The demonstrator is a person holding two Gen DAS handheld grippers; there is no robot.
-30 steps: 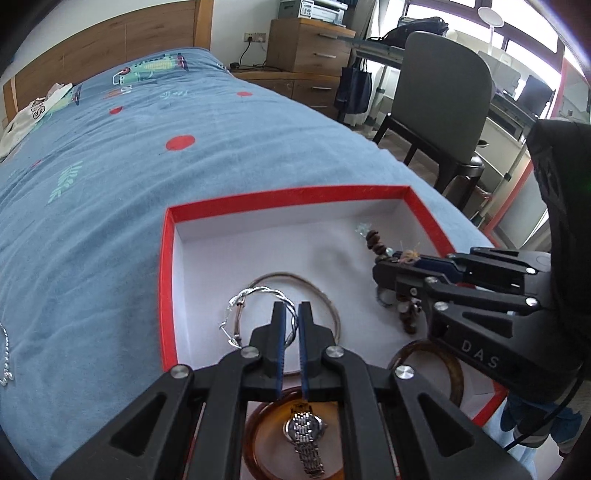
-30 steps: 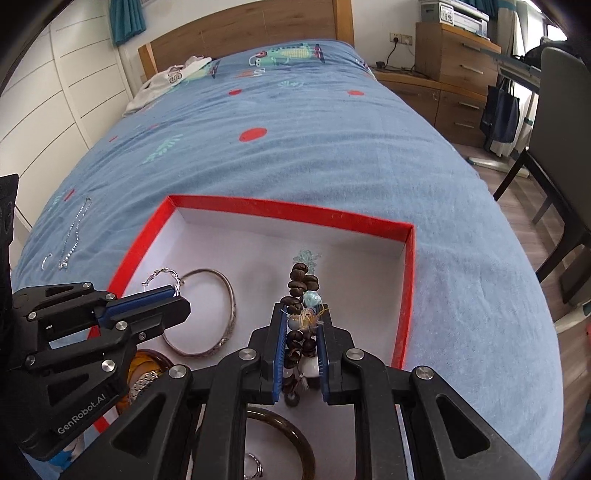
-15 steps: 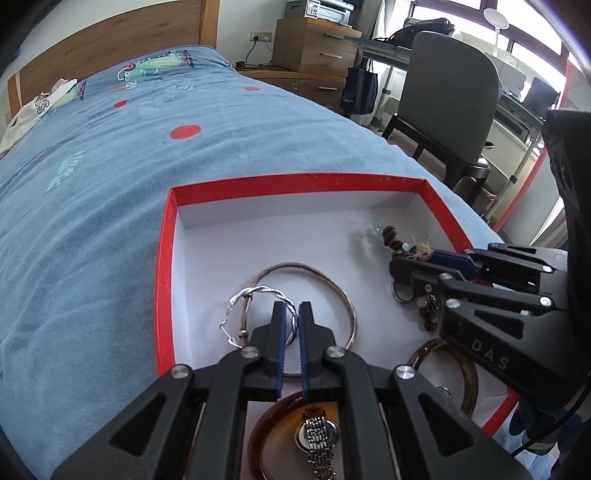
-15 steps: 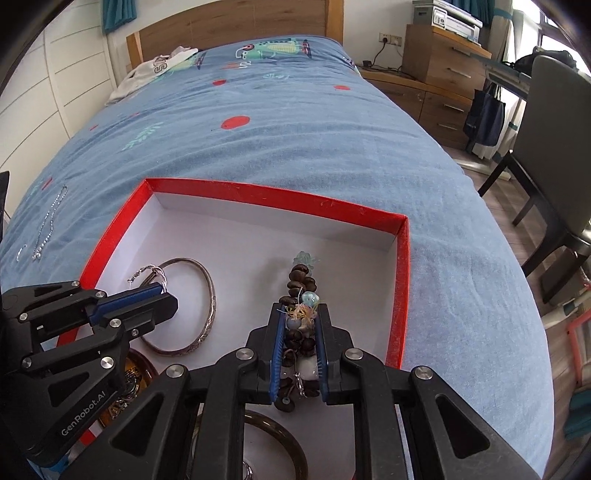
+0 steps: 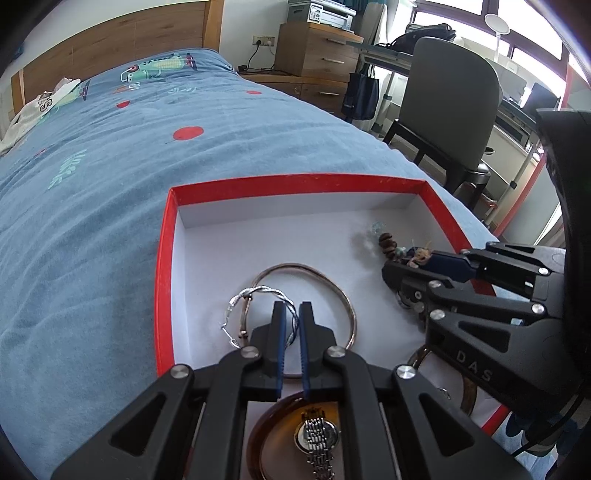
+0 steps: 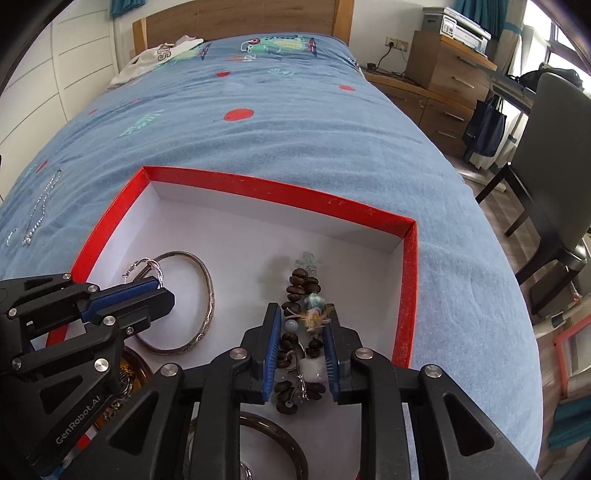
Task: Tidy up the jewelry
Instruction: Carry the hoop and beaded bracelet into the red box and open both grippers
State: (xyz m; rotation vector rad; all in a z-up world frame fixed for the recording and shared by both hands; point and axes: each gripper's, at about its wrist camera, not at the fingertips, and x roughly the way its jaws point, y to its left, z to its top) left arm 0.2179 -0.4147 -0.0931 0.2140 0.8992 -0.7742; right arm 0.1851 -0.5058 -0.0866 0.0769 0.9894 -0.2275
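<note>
red box (image 6: 408,295): bangles, watch | left fingers (image 5: 277,325) pinch twisted bracelet (image 5: 258,295) | right fingers (image 6: 271,332) spread beside beads (image 6: 301,291)

bed (image 6: 280,122): blue cover, wooden headboard (image 6: 240,14)
right side: wooden drawers (image 5: 314,48), grey chair (image 5: 447,107)
window (image 5: 517,29): bright daylight

My left wrist camera looks forward along my left tool (image 5: 290,314), low and close over the red box (image 5: 164,280) on the bed (image 5: 92,192), facing the headboard. My right wrist camera sits likewise behind my right tool (image 6: 301,321). Both views share the box, the bed and each other's tool.
</note>
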